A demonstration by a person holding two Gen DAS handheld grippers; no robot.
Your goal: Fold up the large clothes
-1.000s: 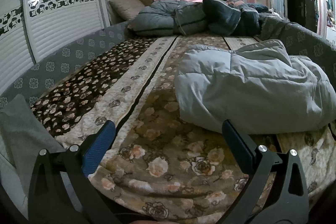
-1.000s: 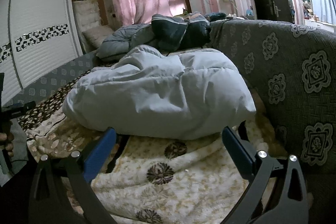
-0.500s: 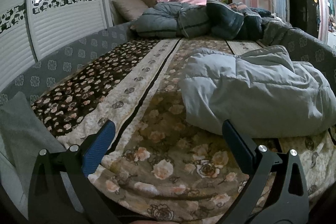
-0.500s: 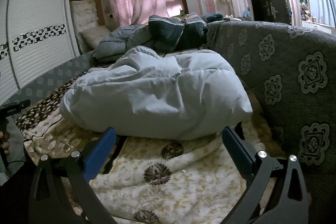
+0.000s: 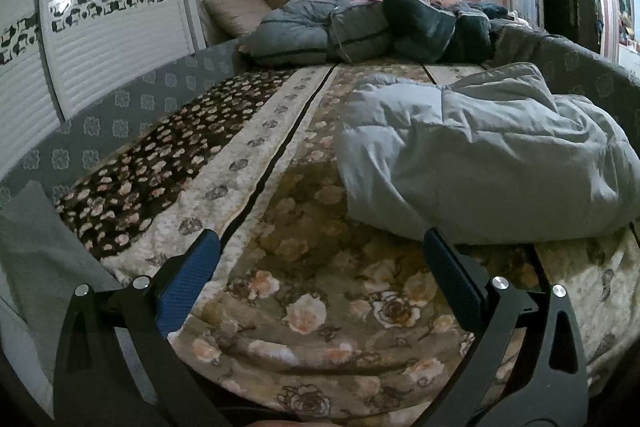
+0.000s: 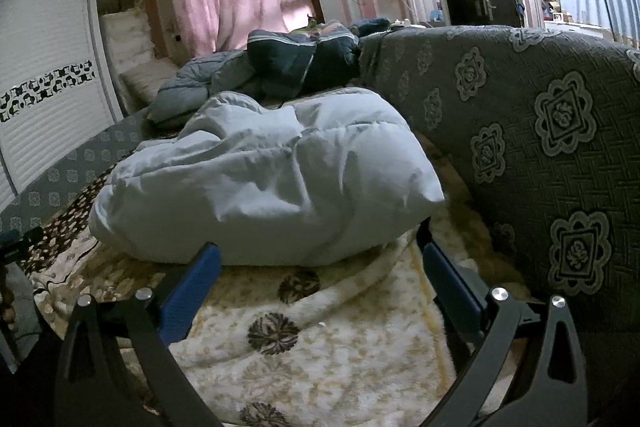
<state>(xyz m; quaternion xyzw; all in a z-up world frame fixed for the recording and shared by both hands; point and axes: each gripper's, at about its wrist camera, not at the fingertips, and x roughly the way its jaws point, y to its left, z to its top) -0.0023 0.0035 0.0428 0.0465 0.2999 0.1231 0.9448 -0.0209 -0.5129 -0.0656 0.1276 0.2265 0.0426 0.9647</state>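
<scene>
Left hand-held gripper: jaws spread wide, holding nothing, above the floral plush blanket at lower centre of the left wrist view. Right hand-held gripper: likewise wide open and empty, just short of the garment's near edge.

The crumpled pale grey-blue padded coat lies bunched on the bed, centre of the right wrist view and right of centre in the left, beside the grey patterned side panel.

Recommended procedure: locate a hem or shoulder edge with each gripper, close on a single layer, then draw outward to spread the coat flat before folding. Grabbing bulk padding risks slipping.
</scene>
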